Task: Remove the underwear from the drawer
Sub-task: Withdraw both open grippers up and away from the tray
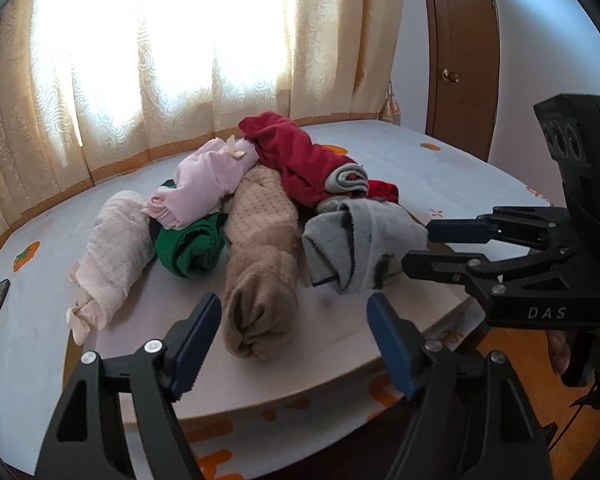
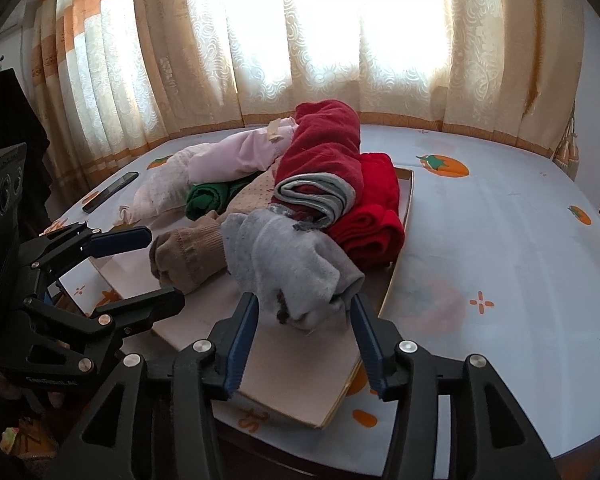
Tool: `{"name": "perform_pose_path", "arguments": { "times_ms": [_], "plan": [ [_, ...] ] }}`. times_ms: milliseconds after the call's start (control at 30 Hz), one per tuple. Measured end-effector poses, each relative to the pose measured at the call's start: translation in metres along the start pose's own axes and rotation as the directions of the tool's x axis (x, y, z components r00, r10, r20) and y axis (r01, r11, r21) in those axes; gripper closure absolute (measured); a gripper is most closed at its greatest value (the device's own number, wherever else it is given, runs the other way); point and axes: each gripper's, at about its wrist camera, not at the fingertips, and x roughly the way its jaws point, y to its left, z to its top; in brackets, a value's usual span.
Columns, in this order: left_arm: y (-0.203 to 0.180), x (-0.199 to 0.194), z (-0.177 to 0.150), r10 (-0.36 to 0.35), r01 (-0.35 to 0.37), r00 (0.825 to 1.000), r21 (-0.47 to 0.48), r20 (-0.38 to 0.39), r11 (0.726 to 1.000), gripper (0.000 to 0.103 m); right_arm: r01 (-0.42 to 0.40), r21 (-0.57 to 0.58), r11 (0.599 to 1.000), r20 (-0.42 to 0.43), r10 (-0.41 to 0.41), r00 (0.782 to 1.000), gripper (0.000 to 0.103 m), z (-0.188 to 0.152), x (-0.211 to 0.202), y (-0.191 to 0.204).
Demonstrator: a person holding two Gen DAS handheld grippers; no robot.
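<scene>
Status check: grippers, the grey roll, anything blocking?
Left gripper open, empty. Right gripper open, fingers astride grey roll, not pressing. Tan roll close beside; nothing blocking.

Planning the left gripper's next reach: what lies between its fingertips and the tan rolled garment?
Only bare cardboard tray lies between the left gripper and the tan roll, seen in the left wrist view.

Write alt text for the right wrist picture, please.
An open two-finger gripper straddles a rolled grey garment at the front of a pile of rolled clothes on a flat board. A second gripper waits open at left, before bright curtains.
</scene>
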Motion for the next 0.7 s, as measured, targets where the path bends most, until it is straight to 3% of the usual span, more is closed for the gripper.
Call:
{"name": "perform_pose_path", "arguments": {
  "times_ms": [167,267,700],
  "plan": [
    [0.0,-0.014,-0.006,0.005,-0.005,1.0,-0.009,0.02,1.0,0.025,-0.003,0.008,1.0,0.034,0.003,0.999,0.045,-0.006,-0.014,0.007],
    [0.0,-0.024,-0.012,0.01,-0.009,0.999,-0.019,0.036,1.0,0.015,-0.007,-0.004,1.0,0.045,0.007,0.999,0.044,-0.012,-0.021,0.014],
    [0.005,-0.055,-0.044,0.016,-0.013,0.999,-0.06,0.047,0.998,0.014,-0.041,-0.053,0.998,0.063,0.044,0.997,0.038,-0.045,-0.036,0.047]
  ]
}}
